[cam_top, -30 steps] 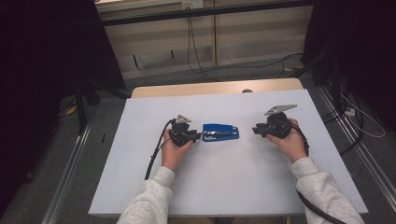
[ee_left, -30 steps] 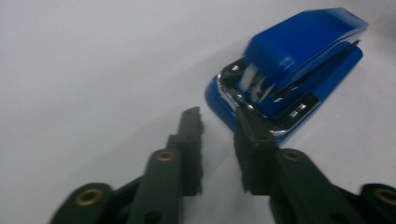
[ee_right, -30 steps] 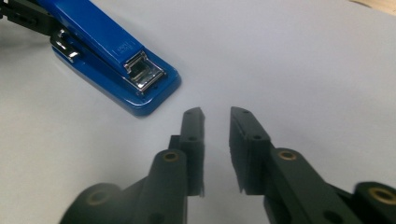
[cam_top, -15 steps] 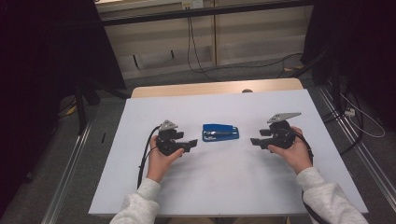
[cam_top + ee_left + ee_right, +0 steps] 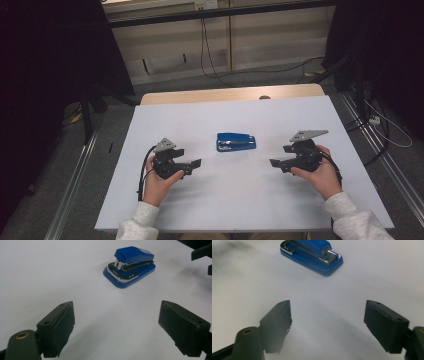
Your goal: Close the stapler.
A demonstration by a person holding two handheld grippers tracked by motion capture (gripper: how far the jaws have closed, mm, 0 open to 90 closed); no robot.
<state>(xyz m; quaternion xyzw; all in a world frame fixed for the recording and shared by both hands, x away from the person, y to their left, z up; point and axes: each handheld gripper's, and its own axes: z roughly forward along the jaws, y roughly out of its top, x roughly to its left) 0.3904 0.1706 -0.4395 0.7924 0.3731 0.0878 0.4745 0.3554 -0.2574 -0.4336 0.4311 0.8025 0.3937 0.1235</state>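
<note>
black tongs (image 5: 196, 163), grey three-cornered plates, black cable, pale grey sleeves (image 5: 140, 220).

L tongs (image 5: 117, 325) just opened wide, empty; blue stapler (image 5: 130, 266) ahead on table (image 5: 37, 270).

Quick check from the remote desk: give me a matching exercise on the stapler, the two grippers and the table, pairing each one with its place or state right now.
Things:
1. blue stapler
2. left gripper
3. right gripper
4. white table

Places or states:
A. bears everything else
B. open, on the stapler's left in the high view
C. lies flat, held by nothing
D. open, on the stapler's right in the high view

Pairs: 1-C, 2-B, 3-D, 4-A
</note>
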